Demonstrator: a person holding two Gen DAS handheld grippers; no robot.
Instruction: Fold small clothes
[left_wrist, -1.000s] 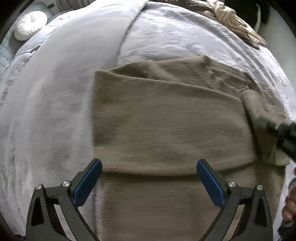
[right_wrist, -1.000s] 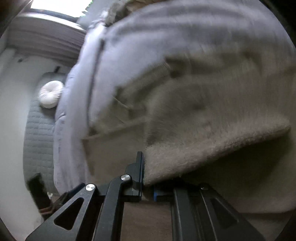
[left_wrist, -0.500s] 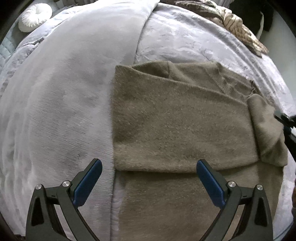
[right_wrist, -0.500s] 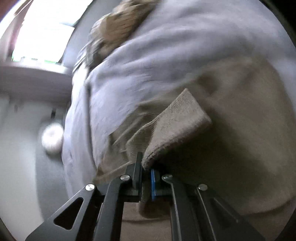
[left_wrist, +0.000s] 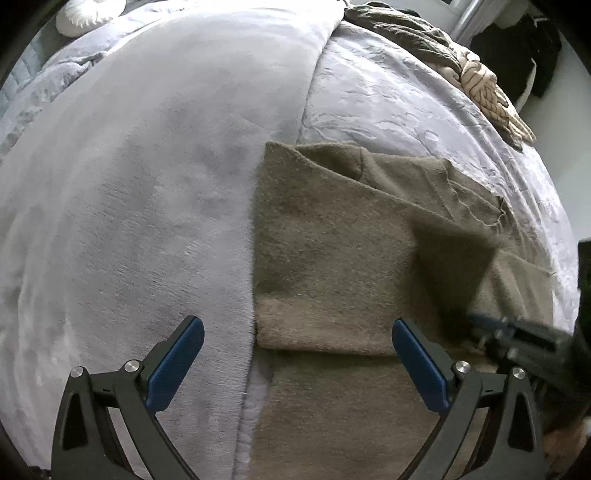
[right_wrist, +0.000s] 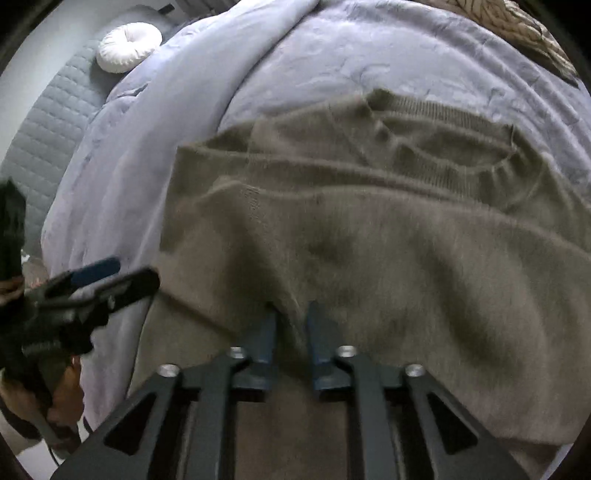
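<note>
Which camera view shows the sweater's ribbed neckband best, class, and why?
The right wrist view: the ribbed neckband of the brown sweater curves across the upper frame, ribs visible. The left wrist view shows the sweater from the side, with the neckband only a thin, foreshortened edge at its far right.

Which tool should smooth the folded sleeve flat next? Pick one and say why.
Right. The right tool is already over the sweater, its tips slightly parted at the fold. The left tool hangs wide open at the sweater's edge, half over the blanket.
</note>
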